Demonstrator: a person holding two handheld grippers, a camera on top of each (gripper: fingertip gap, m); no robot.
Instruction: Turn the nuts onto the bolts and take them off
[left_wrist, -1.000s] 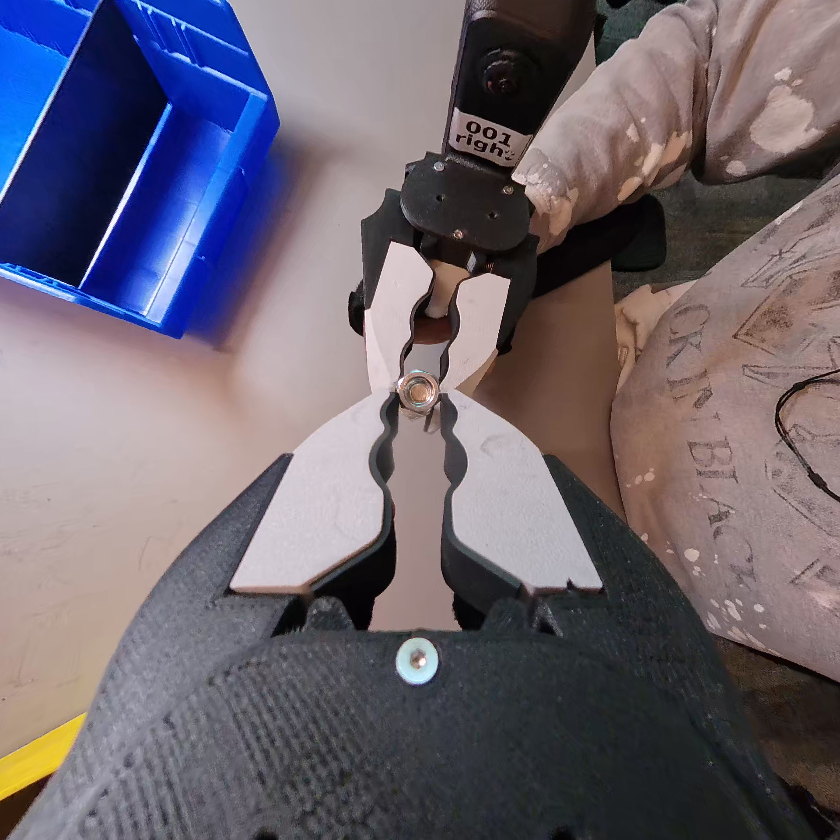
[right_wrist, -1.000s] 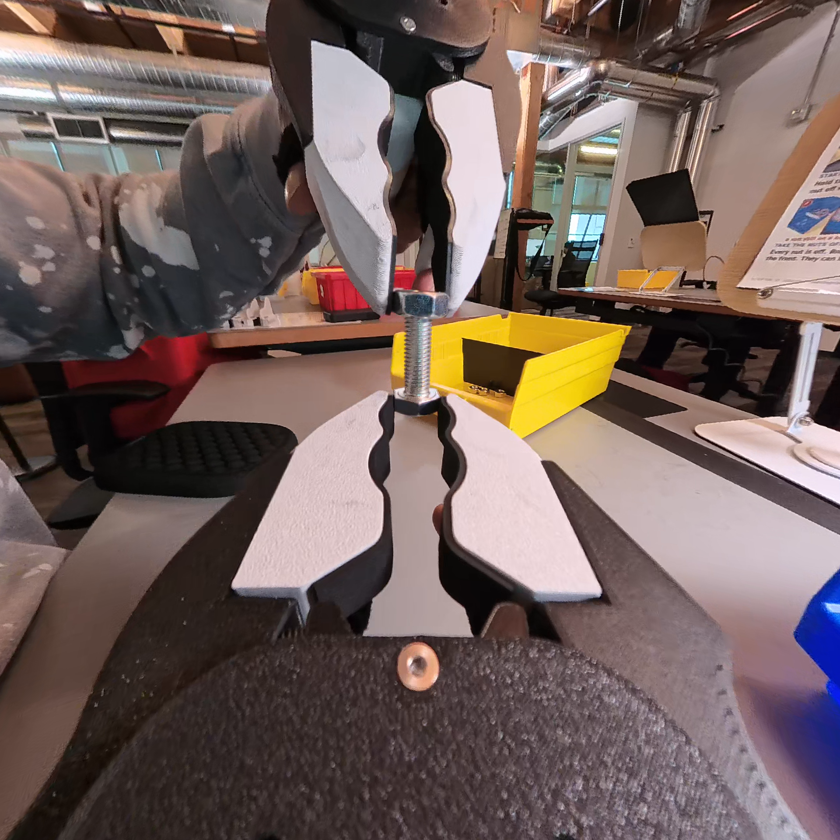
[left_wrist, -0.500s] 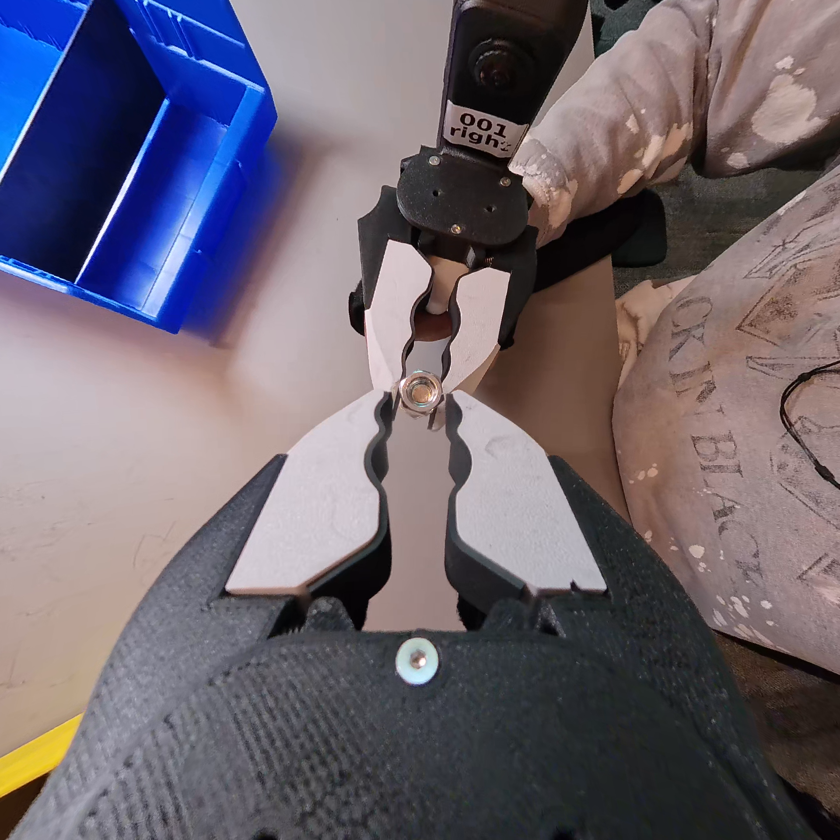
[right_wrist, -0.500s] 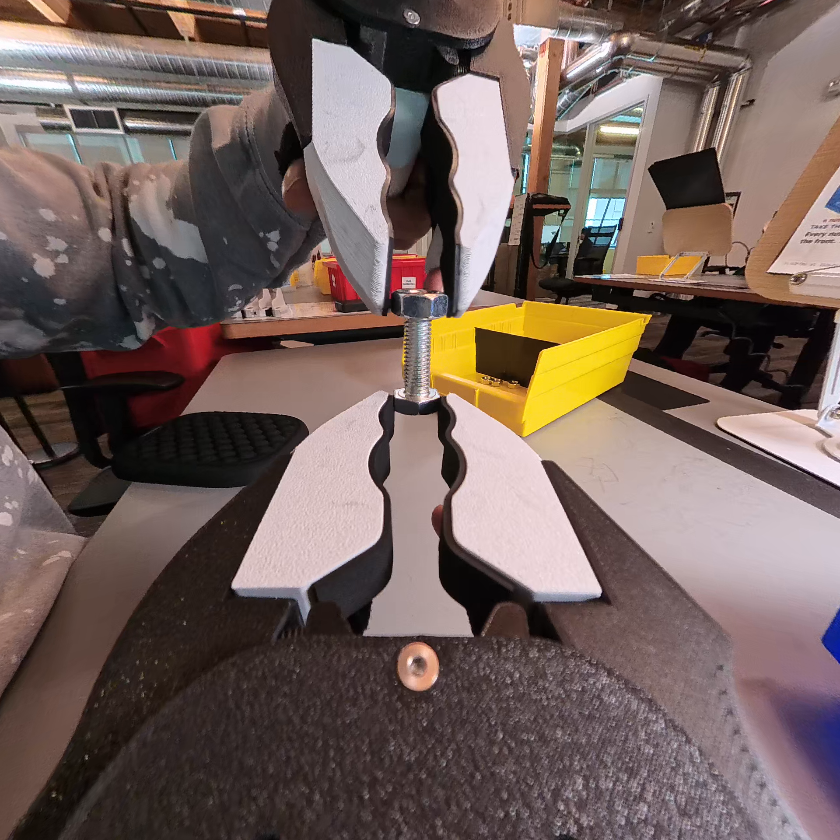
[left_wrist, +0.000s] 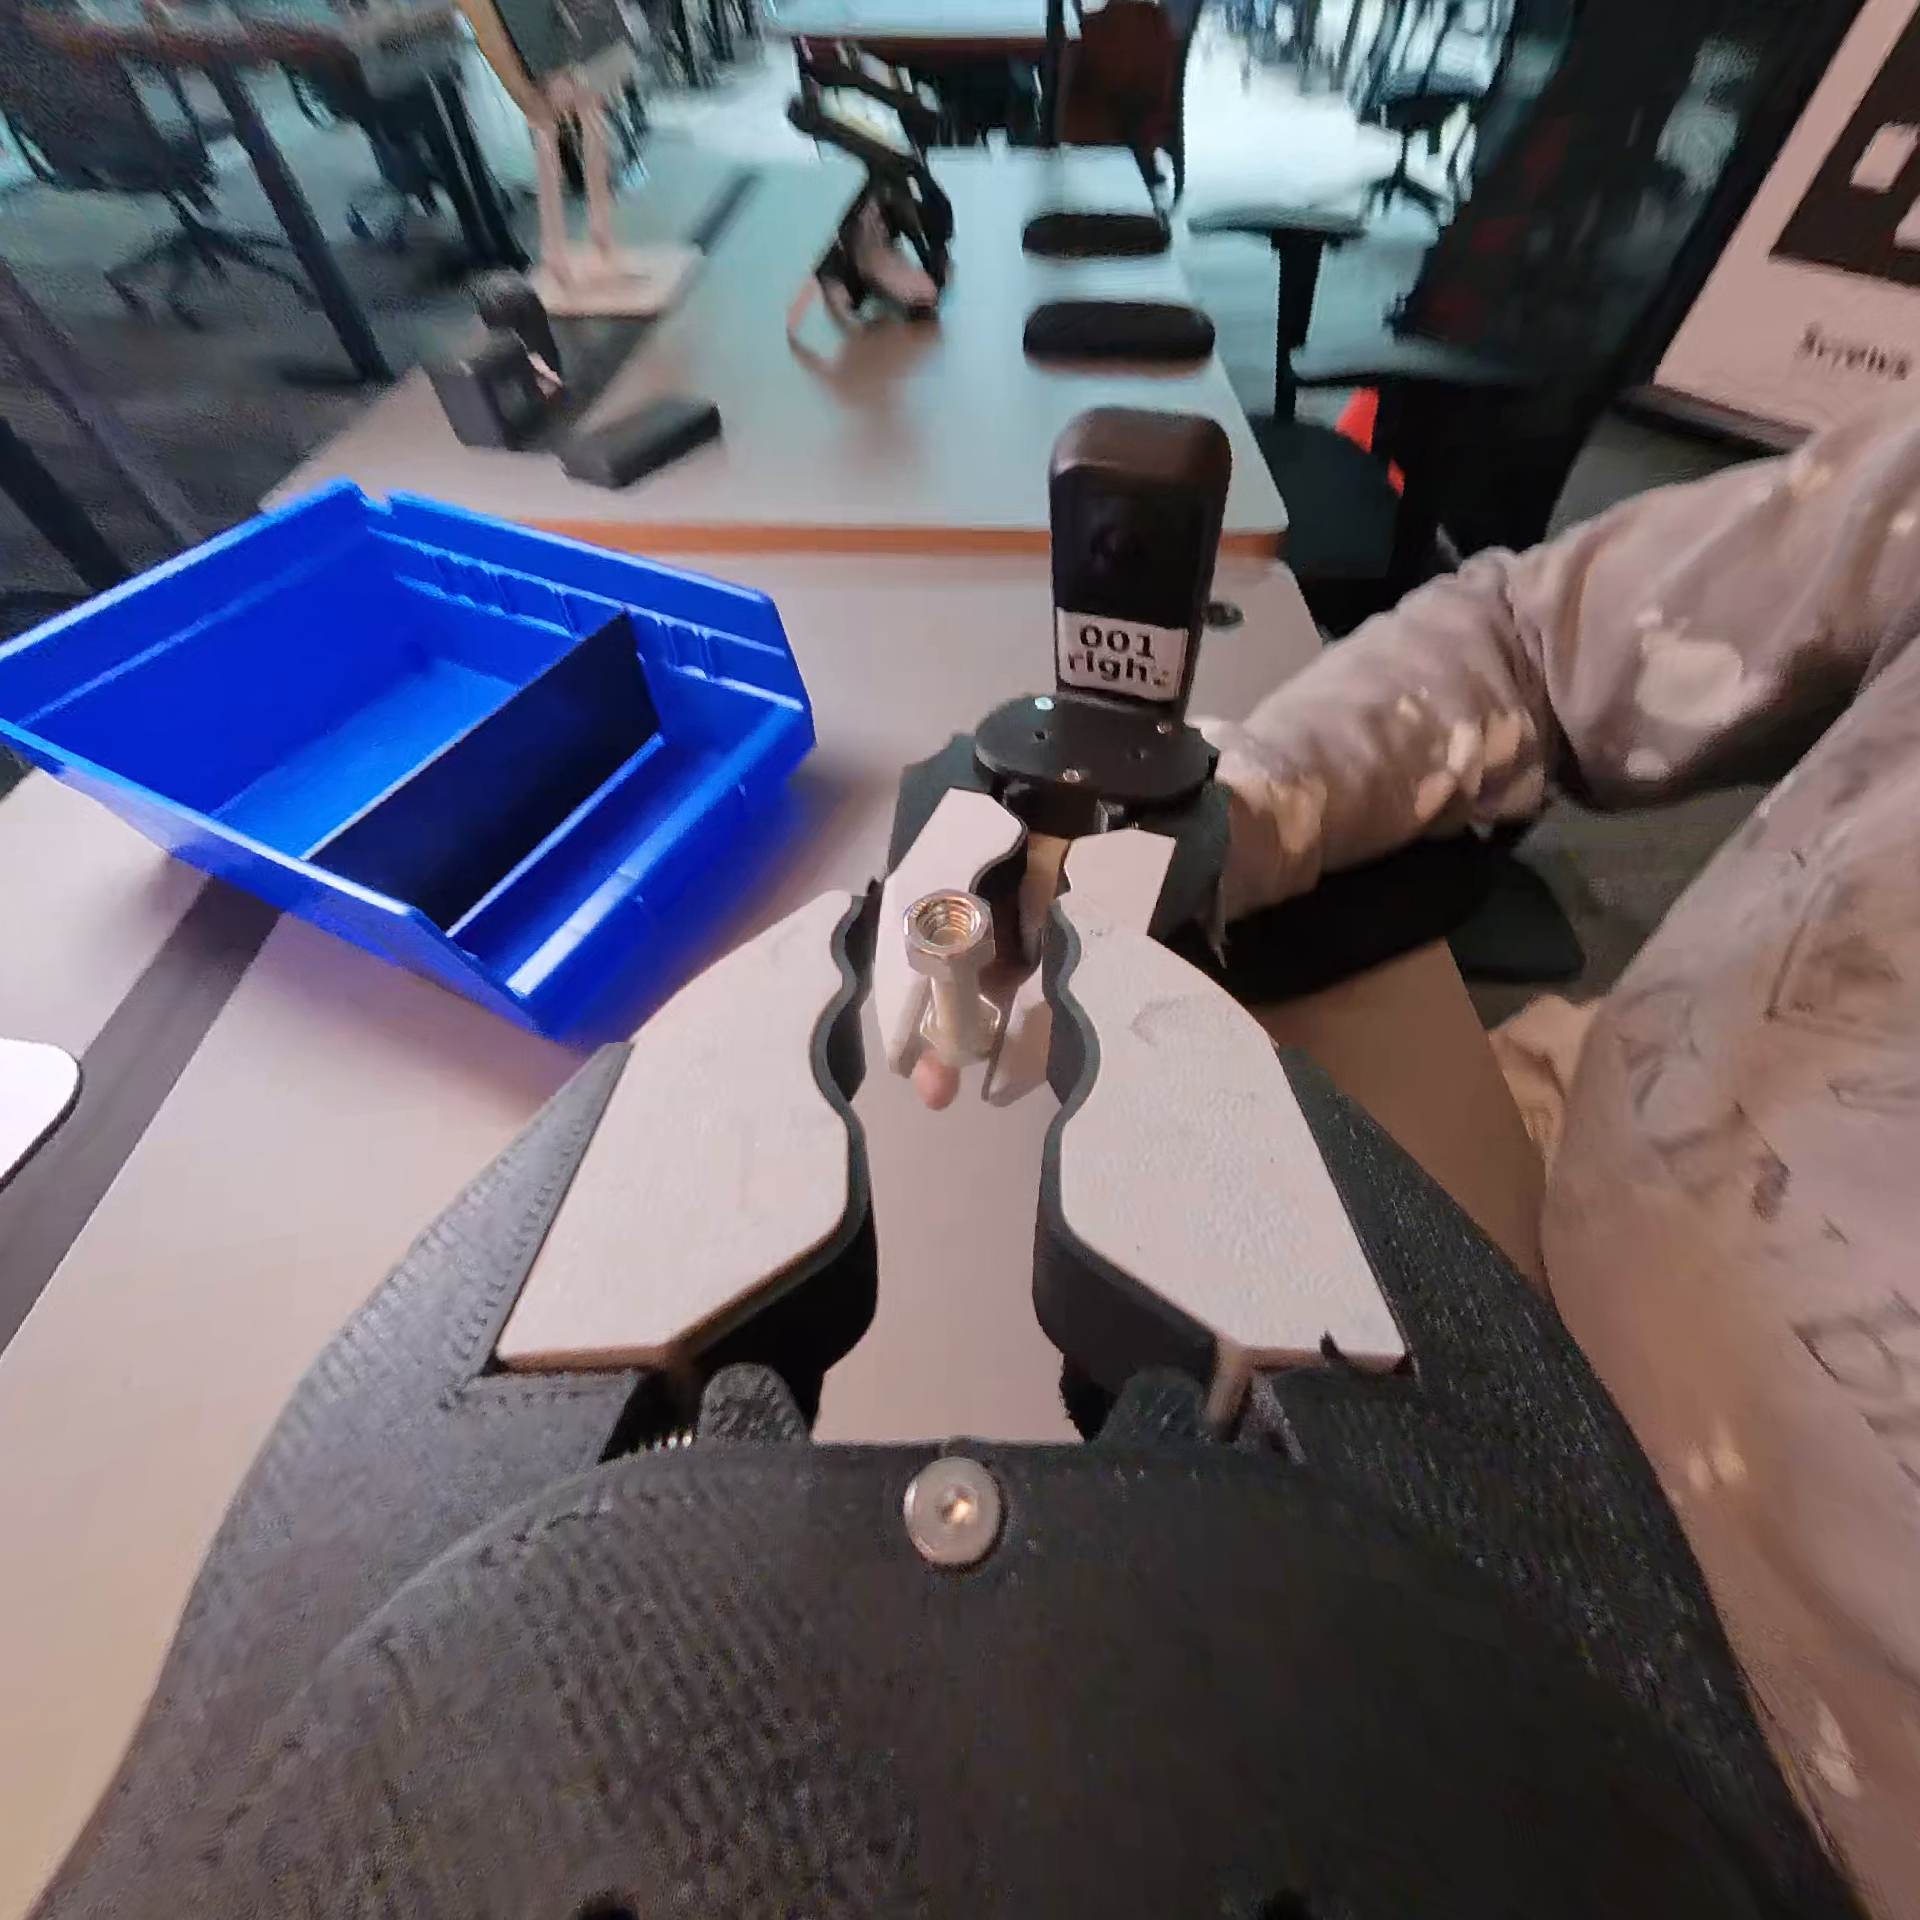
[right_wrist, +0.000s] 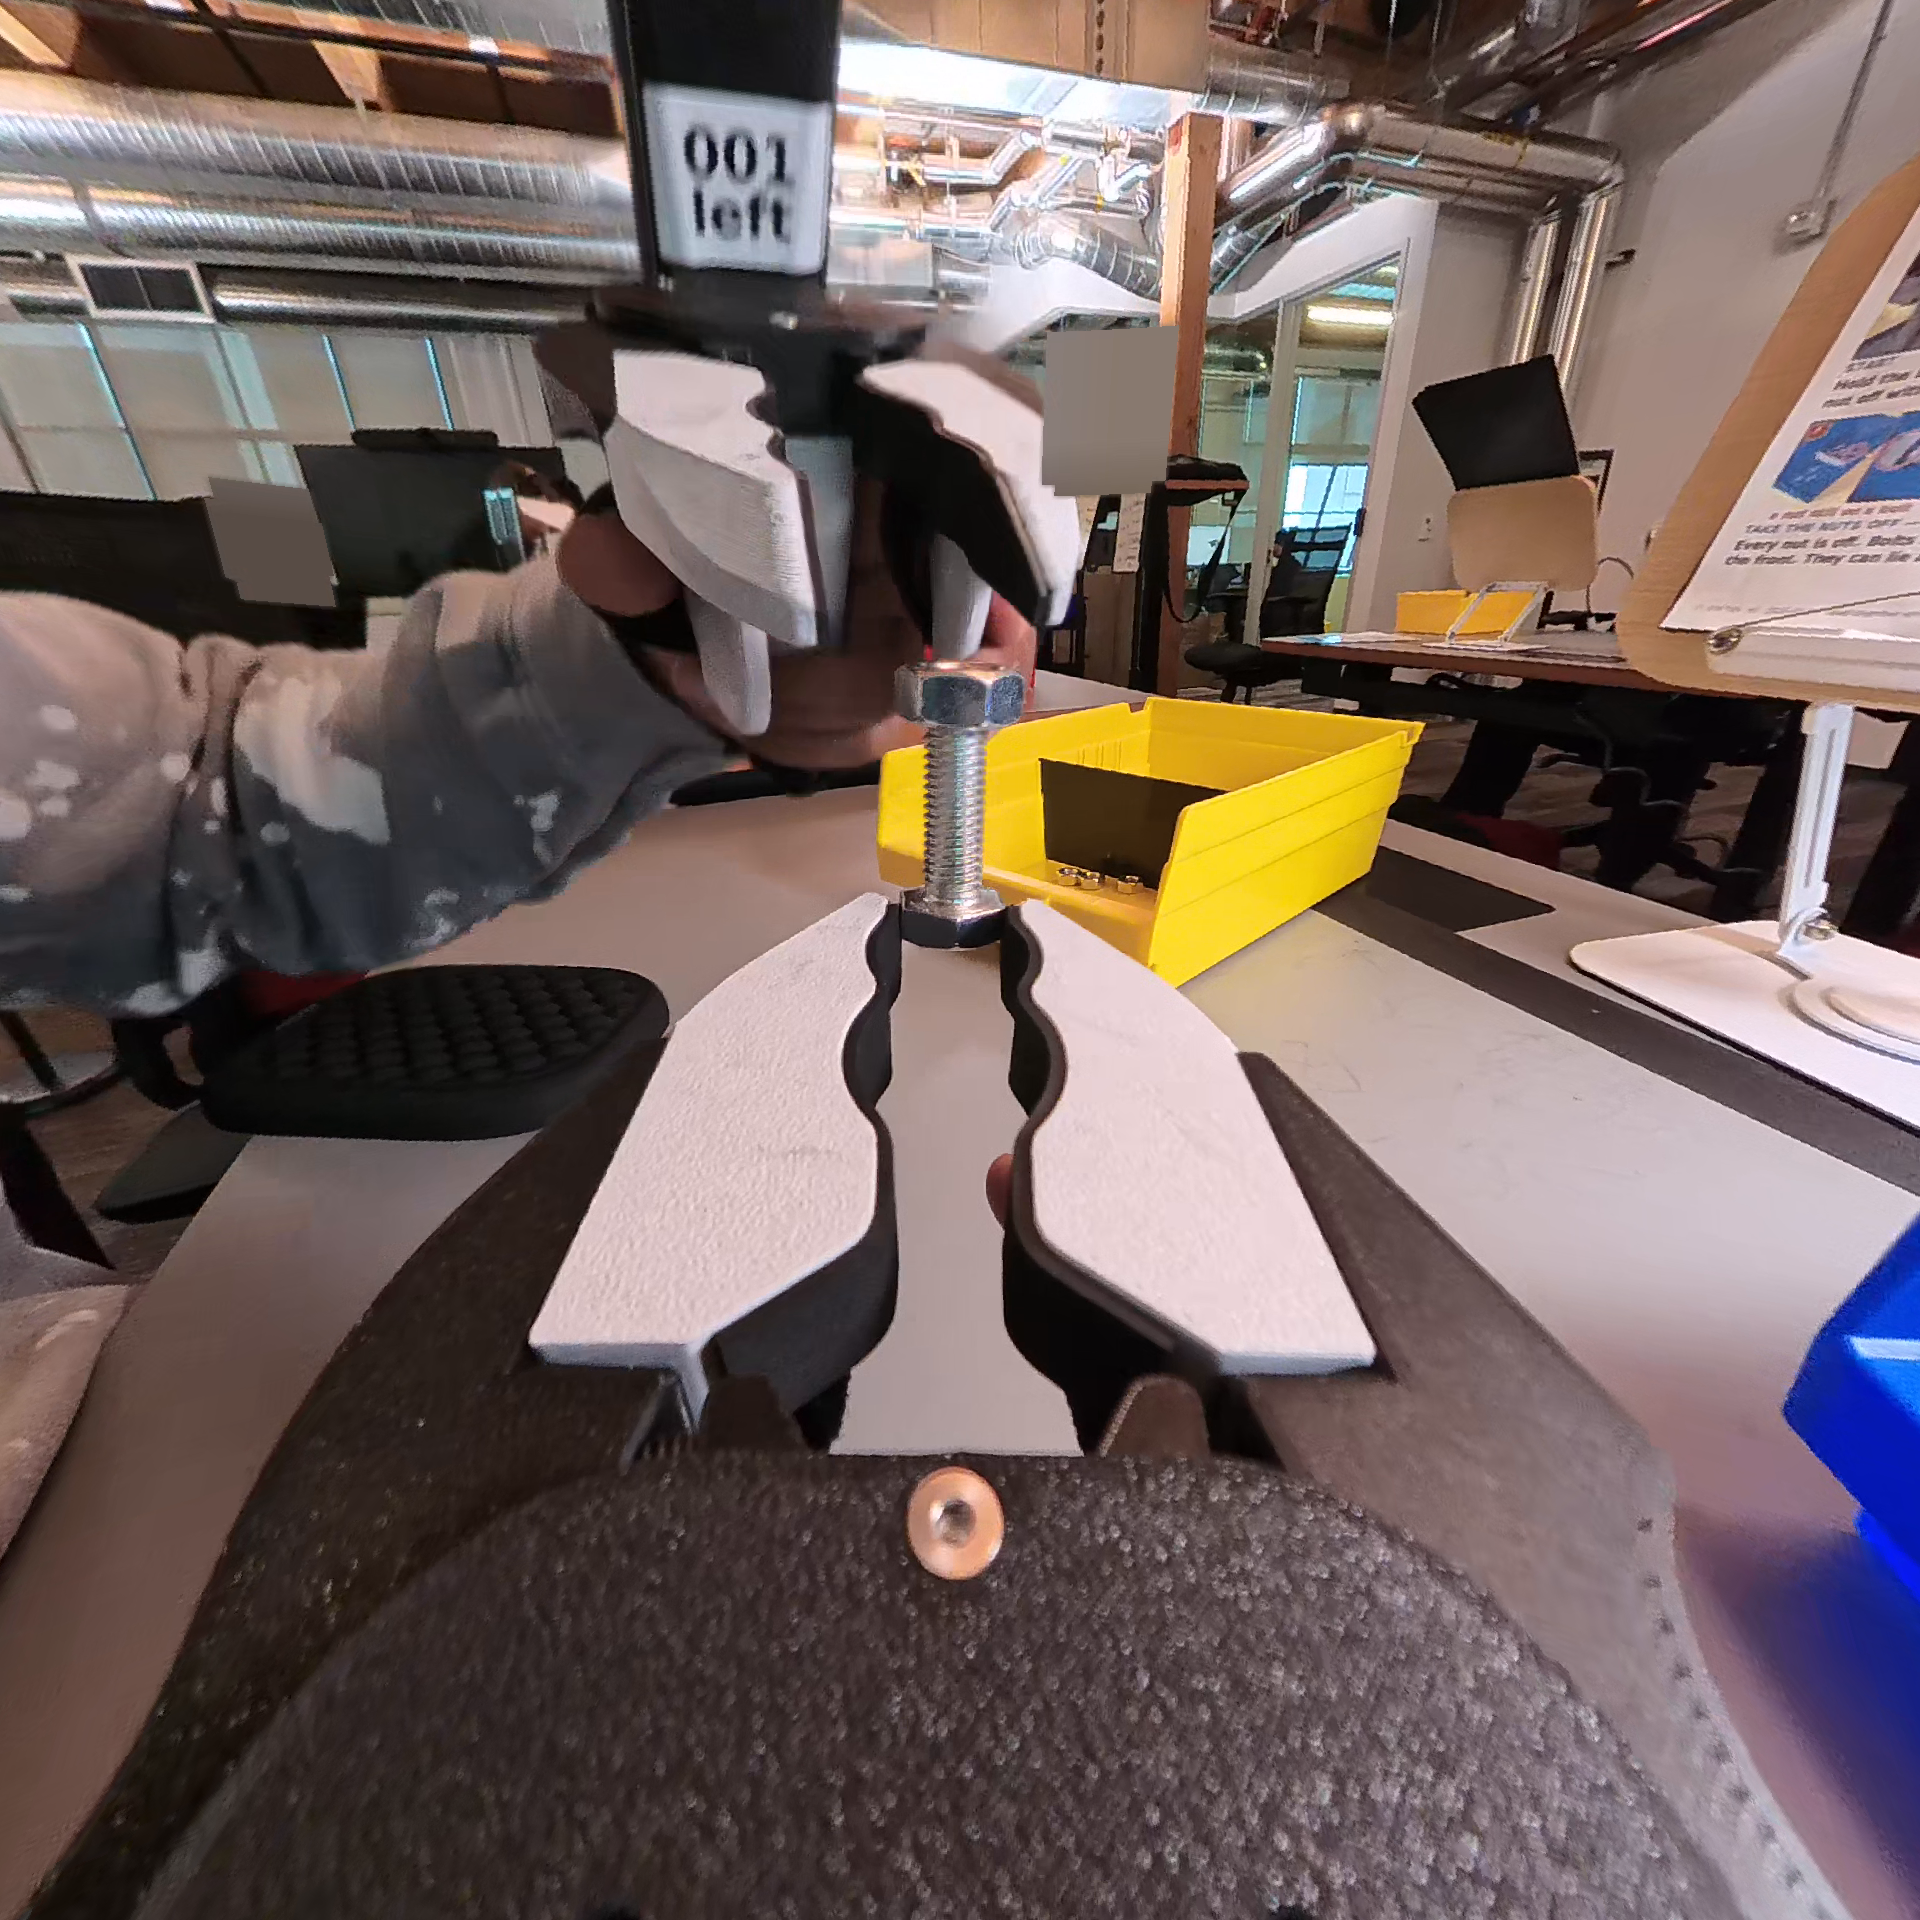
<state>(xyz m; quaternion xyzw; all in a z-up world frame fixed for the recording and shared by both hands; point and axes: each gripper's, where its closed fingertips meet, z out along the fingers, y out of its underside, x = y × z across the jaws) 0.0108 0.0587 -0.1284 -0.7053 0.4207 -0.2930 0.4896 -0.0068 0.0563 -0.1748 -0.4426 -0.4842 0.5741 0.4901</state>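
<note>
Right wrist view: with the bolt as landmark, the left gripper hangs just above and left of its nut, jaws apart, holding nothing. The right gripper is clamped on the bolt's head, holding it upright. Right of the bolt sits a yellow bin.

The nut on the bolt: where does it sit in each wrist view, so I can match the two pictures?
Left wrist view: the nut is just above centre, seen end-on between the left gripper fingertips, apart from them.
Right wrist view: the nut is upper centre, atop the upright bolt, under the left gripper.
Shared landmark: the right gripper, clamping the bolt's lower end.
</note>
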